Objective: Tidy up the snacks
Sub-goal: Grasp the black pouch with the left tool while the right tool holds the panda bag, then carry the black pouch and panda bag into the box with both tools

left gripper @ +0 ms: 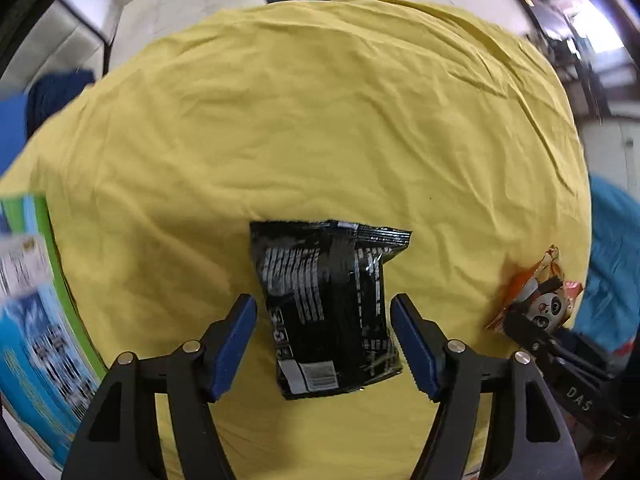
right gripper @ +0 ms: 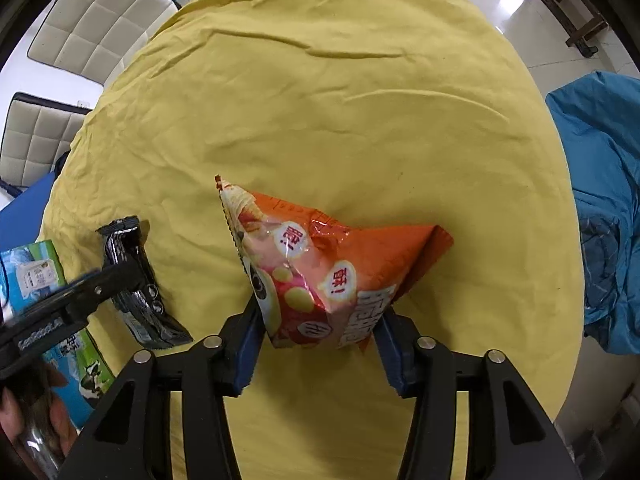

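Note:
A black snack packet [left gripper: 328, 308] lies flat on the yellow tablecloth [left gripper: 320, 120], back side up with white print. My left gripper [left gripper: 323, 312] stands open with one blue pad on each side of the packet, not touching it. An orange chip bag [right gripper: 320, 264] with red and white print sits between the blue pads of my right gripper [right gripper: 318, 320], which is shut on the bag's near end. The same orange bag [left gripper: 536, 300] shows at the right edge of the left wrist view, and the black packet [right gripper: 136, 280] at the left of the right wrist view.
A blue and green carton [left gripper: 36, 320] stands at the table's left edge. Cream padded chairs [right gripper: 92, 16] stand beyond the far left of the table. A blue cloth [right gripper: 608, 200] hangs at the right. A hand [right gripper: 32, 412] holds the left gripper.

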### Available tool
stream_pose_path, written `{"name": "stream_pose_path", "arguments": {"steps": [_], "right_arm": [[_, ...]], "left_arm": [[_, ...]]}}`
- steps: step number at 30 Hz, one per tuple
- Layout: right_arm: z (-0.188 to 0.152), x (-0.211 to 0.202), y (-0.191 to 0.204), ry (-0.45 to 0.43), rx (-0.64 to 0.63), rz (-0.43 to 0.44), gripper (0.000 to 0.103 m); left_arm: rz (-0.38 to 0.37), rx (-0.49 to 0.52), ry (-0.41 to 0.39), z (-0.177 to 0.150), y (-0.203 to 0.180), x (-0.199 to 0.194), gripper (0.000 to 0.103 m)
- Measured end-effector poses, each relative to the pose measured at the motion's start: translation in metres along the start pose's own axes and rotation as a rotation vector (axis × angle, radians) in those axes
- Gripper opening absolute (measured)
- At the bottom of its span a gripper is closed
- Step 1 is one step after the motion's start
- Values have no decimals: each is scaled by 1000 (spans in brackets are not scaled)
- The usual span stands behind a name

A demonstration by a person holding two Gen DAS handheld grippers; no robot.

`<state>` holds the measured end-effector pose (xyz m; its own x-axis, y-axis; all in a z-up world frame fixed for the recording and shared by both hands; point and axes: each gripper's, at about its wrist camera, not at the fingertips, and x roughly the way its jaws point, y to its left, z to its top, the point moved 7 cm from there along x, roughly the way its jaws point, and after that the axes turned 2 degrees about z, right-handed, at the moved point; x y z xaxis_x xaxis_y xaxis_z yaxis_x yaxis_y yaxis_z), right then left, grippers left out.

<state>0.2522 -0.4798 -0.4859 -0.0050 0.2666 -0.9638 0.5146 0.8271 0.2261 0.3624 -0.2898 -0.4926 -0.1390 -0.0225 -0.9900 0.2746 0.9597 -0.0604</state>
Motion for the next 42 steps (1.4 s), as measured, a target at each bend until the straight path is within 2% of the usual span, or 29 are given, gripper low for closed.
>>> {"name": "stream_pose_path", "arguments": {"steps": [2, 3, 5, 6, 8, 10, 13, 14, 16, 17, 21, 26, 29, 30, 32, 33, 38, 39, 41, 42], "right_arm": [[2, -3, -2, -21, 9, -12, 75], [2, -6, -1, -37, 15, -18, 78], [2, -14, 1, -67, 24, -18, 81], [2, -17, 3, -76, 31, -11, 81], [5, -20, 4, -85, 48, -4, 83], [8, -19, 3, -85, 83, 9, 83], [13, -12, -1, -71, 143, 45, 83], [14, -9, -2, -63, 160, 60, 81], [11, -3, -7, -52, 164, 61, 67], [10, -1, -8, -55, 146, 51, 66], [-11, -2, 16, -24, -36, -2, 57], [-59, 6, 50, 28, -292, -116, 57], [-86, 24, 66, 66, -379, -163, 57], [-88, 27, 67, 62, -383, -177, 59], [-88, 34, 69, 50, -371, -190, 71], [-88, 36, 70, 50, -355, -176, 71], [-87, 35, 77, 18, -224, -49, 71], [-87, 34, 76, 13, -210, -42, 70], [-88, 35, 70, 14, -196, -50, 60], [-89, 35, 69, 9, -190, -53, 59]], "left_arm": [[-16, -26, 32, -8, 0, 10, 70], [-27, -34, 43, -12, 0, 14, 70], [-20, -48, 57, -18, 0, 25, 69], [-8, -52, 29, -19, 0, 25, 68], [27, -40, -15, -20, -2, 22, 59], [57, 3, -43, -23, -5, 20, 54], [93, 47, -61, -47, -17, 16, 53], [109, 58, -68, -54, -14, 15, 53], [138, 66, -85, -71, -4, 14, 53], [146, 59, -89, -79, 3, 13, 54], [126, 9, -69, -112, 23, 18, 53], [86, -11, -46, -144, 30, 22, 53], [82, -6, -38, -155, 27, 28, 54], [88, 0, -37, -158, 26, 30, 54], [93, -1, -39, -159, 29, 35, 54], [97, -2, -44, -158, 27, 35, 54], [97, -7, -58, -156, 26, 38, 54], [94, -9, -59, -138, 29, 34, 54], [91, -13, -64, -141, 36, 25, 54], [92, -13, -68, -148, 38, 22, 53]]}}
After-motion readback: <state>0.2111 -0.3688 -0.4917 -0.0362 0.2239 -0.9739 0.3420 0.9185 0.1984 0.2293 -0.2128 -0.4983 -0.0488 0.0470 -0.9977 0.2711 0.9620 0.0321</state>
